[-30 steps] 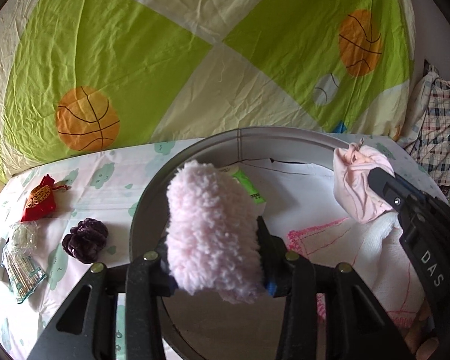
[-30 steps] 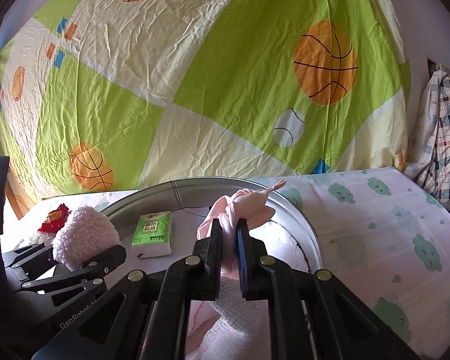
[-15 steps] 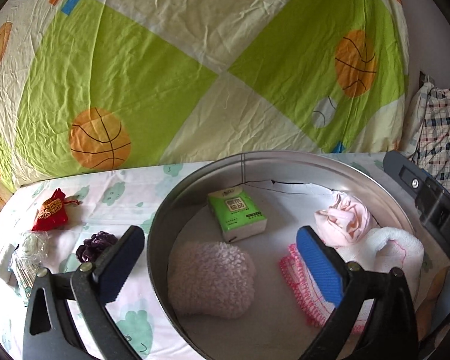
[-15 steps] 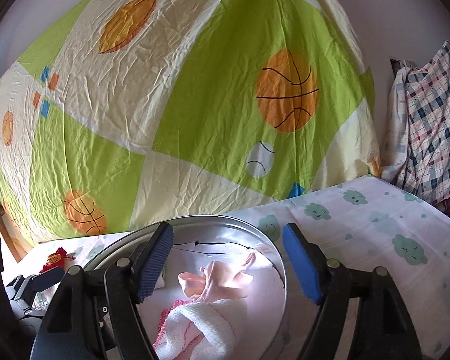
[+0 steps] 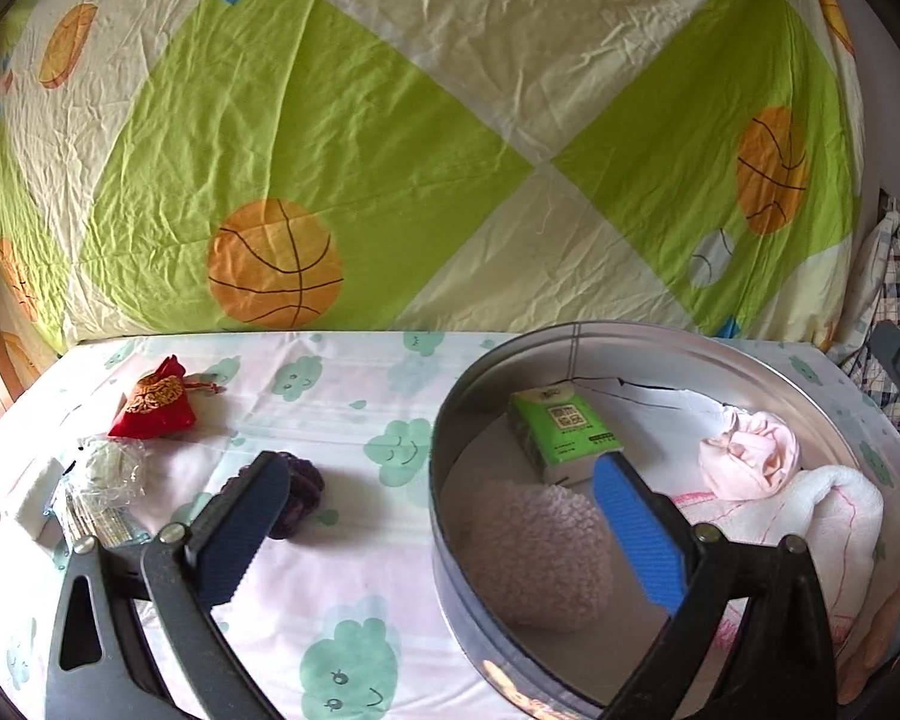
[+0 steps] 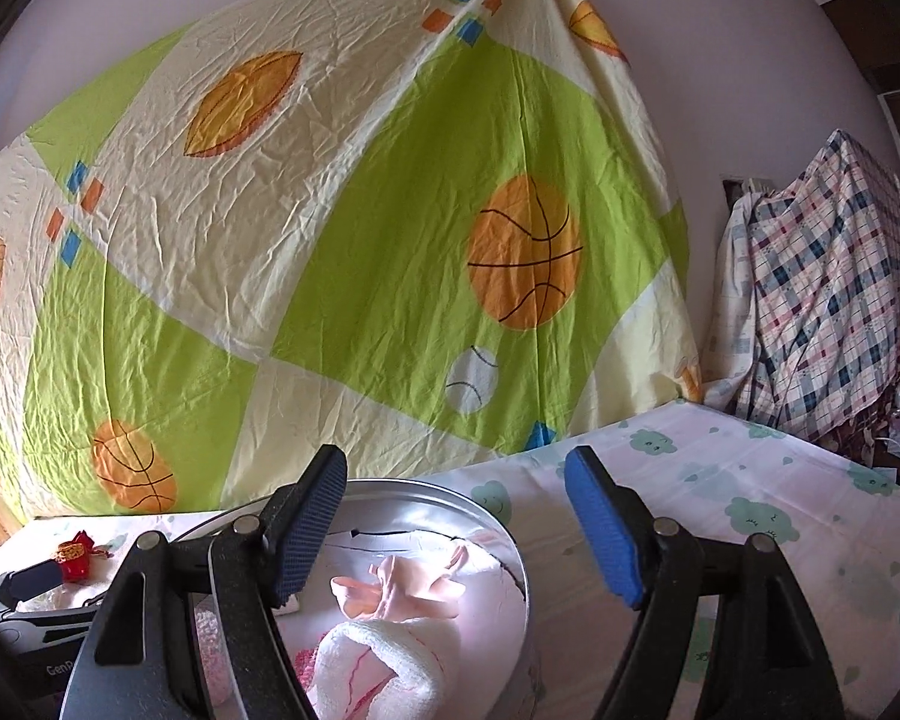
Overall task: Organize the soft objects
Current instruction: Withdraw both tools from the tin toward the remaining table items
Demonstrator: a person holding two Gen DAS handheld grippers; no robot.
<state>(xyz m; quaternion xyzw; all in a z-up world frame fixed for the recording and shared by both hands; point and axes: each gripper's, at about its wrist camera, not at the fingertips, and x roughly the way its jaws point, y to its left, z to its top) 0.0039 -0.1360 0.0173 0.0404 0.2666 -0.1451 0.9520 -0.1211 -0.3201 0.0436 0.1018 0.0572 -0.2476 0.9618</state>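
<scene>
A round metal tin [image 5: 444, 516] stands on the cloud-print cloth. In it lie a fluffy pink piece [image 5: 540, 558], a green tissue pack [image 5: 561, 432], a knotted pink cloth [image 5: 750, 459] and a white towel [image 5: 822, 510] with pink stitching. My left gripper [image 5: 438, 480] is open and empty, one finger over the tin, the other over the cloth outside it. Left of the tin lie a purple scrunchie [image 5: 306, 486], a red pouch [image 5: 153, 402] and a clear plastic packet [image 5: 102, 480]. My right gripper [image 6: 455, 468] hangs open and empty above the tin's [image 6: 510, 546] right side, over the pink cloth [image 6: 402, 585].
A green and cream sheet [image 5: 390, 150] with basketball prints hangs close behind the surface. Plaid bedding [image 6: 828, 300] is heaped at the far right. Bare cloud-print cloth [image 6: 780, 516] stretches right of the tin.
Both grippers have opened. The left let the fluffy pink piece drop into the tin and swung left. The right let go of the pink cloth, which now lies in the tin, and tilted up.
</scene>
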